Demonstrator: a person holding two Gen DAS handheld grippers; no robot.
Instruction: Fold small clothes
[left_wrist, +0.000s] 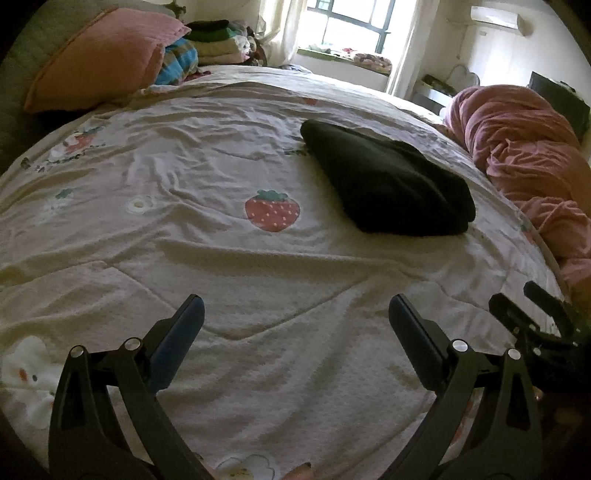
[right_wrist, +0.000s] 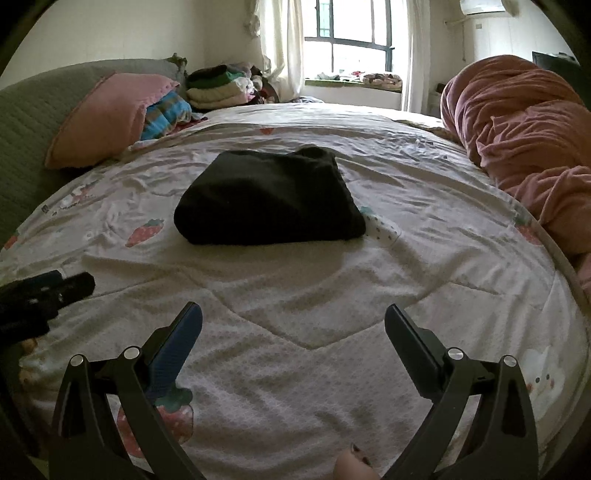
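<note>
Your right gripper (right_wrist: 293, 325) and left gripper (left_wrist: 295, 317) (both spread, empty) hover over the near bedspread (right_wrist: 295, 369); the folded black garment (right_wrist: 267, 197) lies far ahead, nearer your right.

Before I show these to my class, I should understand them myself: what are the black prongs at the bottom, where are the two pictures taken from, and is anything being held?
Each picture comes from a camera mounted on a hand-held tool, looking forward along its two fingers. The prongs are those fingers: the left gripper in one view, the right gripper in the other. Both are spread open and hold nothing. They hover over a bed with a strawberry-print cover. A folded black garment lies on it, untouched. A pink pillow sits at the far left, a bunched pink blanket on the right.
</note>
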